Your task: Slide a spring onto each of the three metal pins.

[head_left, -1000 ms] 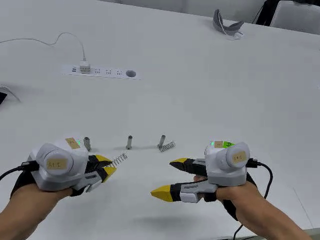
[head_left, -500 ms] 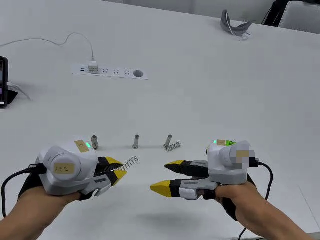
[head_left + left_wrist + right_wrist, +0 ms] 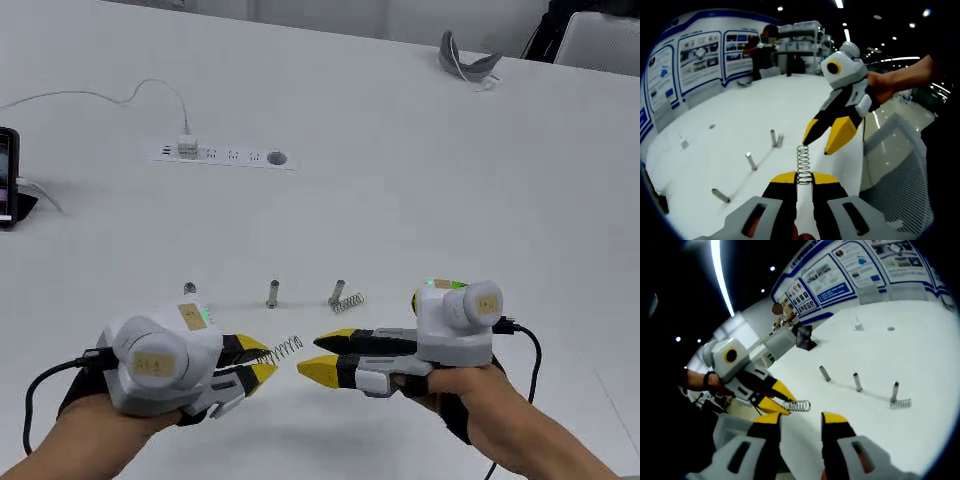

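Observation:
Three short metal pins stand upright in a row on the white table (image 3: 450,190): left pin (image 3: 190,289), middle pin (image 3: 272,293), right pin (image 3: 337,292). A loose spring (image 3: 348,302) lies against the right pin's base. My left gripper (image 3: 257,362) is shut on one end of a second spring (image 3: 285,348) (image 3: 803,162), which sticks out toward my right gripper (image 3: 314,357). The right gripper is open, and its yellow fingertips (image 3: 771,418) flank the held spring's free end (image 3: 796,405). Both grippers hover near the table's front, in front of the pins.
A white power strip (image 3: 225,156) with a plugged charger and cable lies at the back left. A dark phone (image 3: 5,190) on a stand is at the far left edge. A grey curved object (image 3: 465,60) rests at the far back right.
My left gripper has carried the spring rightward. The right gripper has moved left to meet it and its jaws have narrowed. The headset view has shifted a little.

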Available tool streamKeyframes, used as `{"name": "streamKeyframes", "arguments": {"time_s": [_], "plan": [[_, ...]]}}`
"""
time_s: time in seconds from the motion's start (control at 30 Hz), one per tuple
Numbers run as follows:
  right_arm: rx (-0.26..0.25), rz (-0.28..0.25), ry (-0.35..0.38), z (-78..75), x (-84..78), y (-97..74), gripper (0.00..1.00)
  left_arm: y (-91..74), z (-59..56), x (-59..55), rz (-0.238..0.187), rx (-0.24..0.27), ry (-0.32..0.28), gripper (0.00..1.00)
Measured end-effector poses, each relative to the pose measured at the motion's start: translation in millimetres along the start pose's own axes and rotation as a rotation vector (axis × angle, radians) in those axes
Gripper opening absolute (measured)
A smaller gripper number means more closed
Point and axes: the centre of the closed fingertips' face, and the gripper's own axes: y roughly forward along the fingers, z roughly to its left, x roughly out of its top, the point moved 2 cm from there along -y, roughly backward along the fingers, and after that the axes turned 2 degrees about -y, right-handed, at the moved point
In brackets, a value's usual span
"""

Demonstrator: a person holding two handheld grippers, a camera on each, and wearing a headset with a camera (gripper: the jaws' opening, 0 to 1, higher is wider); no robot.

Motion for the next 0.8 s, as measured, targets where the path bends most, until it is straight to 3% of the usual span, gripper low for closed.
{"name": "streamKeyframes", "arguments": {"time_s": [0.27, 0.8], "plan": [[0.039, -0.01, 0.033, 5.6, 0.0, -1.7, 0.28, 5.6, -14.2, 10.4, -0.009, -0.039, 0.029, 0.1], [0.054, -0.015, 0.064, 7.7, 2.8, -4.3, 0.18, 6.7, -15.5, 9.3, 0.012, -0.062, 0.071, 0.1]]}}
